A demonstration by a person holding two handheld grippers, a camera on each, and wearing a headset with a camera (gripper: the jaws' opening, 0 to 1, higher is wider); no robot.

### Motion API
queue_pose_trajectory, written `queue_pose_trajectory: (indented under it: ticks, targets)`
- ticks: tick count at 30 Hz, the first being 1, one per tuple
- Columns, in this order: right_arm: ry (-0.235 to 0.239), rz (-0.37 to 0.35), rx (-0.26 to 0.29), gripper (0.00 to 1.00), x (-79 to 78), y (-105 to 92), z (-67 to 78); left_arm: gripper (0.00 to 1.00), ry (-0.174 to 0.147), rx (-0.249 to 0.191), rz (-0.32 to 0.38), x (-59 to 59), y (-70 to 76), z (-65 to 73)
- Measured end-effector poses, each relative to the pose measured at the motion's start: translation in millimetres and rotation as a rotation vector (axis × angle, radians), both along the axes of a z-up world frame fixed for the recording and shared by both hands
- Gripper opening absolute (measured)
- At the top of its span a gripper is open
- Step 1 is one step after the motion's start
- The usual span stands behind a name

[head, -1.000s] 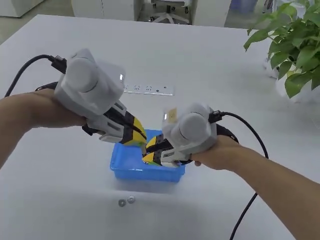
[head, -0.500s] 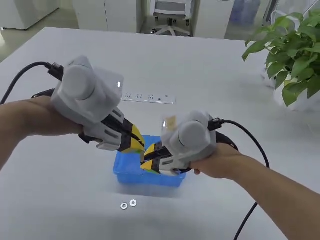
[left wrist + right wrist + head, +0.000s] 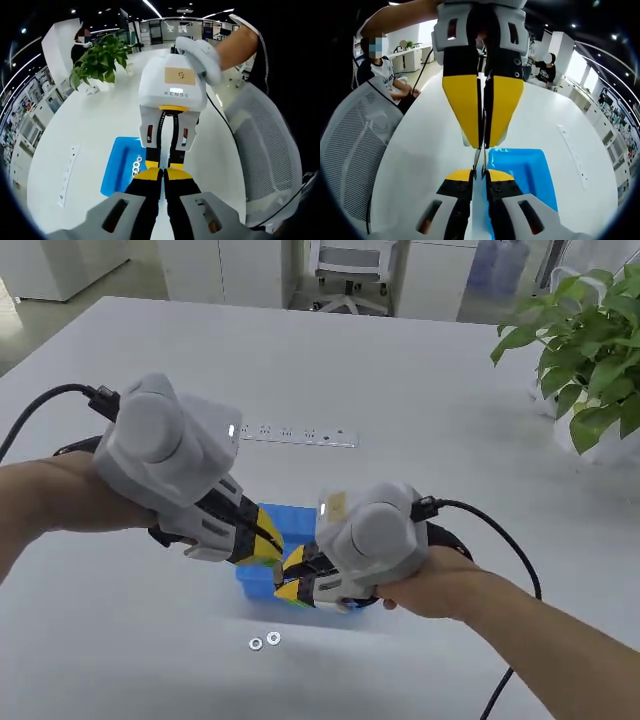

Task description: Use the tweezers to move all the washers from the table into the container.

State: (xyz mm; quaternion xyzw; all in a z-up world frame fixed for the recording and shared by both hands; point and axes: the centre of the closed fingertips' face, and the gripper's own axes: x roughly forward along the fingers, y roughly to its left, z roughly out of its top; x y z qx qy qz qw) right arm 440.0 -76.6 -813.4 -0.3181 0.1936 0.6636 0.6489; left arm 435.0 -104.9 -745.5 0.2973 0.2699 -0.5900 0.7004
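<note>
Brings both grippers lower and nearer than a second ago: then above the middle of the blue container (image 3: 290,518), now over its near wall, hiding most of it. Leaves the container and the two loose washers (image 3: 273,638) where they lay on the white table (image 3: 420,370); puts the remaining shift down to the headset.

Holds the left gripper (image 3: 262,545) nose to nose with the right gripper (image 3: 292,586), tips almost meeting above the container's front edge. Clamps the tweezers (image 3: 478,161) between the left gripper's yellow jaws, closed tight on the thin metal legs, plain in the right gripper view. Points the tweezers' tips into the narrow slot between the right gripper's own jaws. Has those jaws drawn almost together around the tips; cannot tell a true pinch from a mere flanking.

Finds the two loose washers side by side, touching or nearly so, on bare table just in front of the container, on the person's side, below the gripper tips and apart from them. Sees, in the left gripper view, a short row of washers (image 3: 136,166) already lying inside the container, close to the wall nearest the grippers.

Notes a power strip (image 3: 295,433) flat on the table beyond the container, and a leafy plant (image 3: 590,330) at the far right.
</note>
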Motion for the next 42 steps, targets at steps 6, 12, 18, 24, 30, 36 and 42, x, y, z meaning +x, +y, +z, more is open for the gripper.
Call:
queue_pose_trajectory:
  ticks: [6, 12, 18, 24, 30, 36, 42]
  targets:
    - [0.015, 0.008, -0.004, 0.12, -6.6, 1.2, -7.6, 0.06, 0.015, -0.001, -0.003, -6.5, 1.3, -9.1]
    - [0.029, 0.014, -0.003, 0.12, -13.9, 2.4, -17.1, 0.06, 0.031, 0.000, -0.009, -12.4, 2.3, -19.0]
    - [0.033, 0.025, -0.010, 0.12, -20.5, 5.3, -26.6, 0.06, 0.045, 0.004, -0.010, -18.7, 3.9, -27.9]
    - [0.047, 0.028, -0.001, 0.12, -25.1, 8.7, -32.6, 0.06, 0.056, 0.002, -0.009, -22.4, 6.2, -32.7]
    - [0.060, 0.019, 0.009, 0.13, -27.5, 8.7, -37.2, 0.06, 0.066, -0.003, -0.011, -24.4, 6.5, -37.3]
    - [0.071, 0.009, 0.024, 0.15, -26.9, 8.3, -38.2, 0.06, 0.069, -0.015, -0.016, -24.9, 3.7, -38.2]
    - [0.080, 0.004, 0.028, 0.14, -26.3, 8.6, -40.8, 0.06, 0.068, -0.025, -0.021, -22.6, 1.1, -38.3]
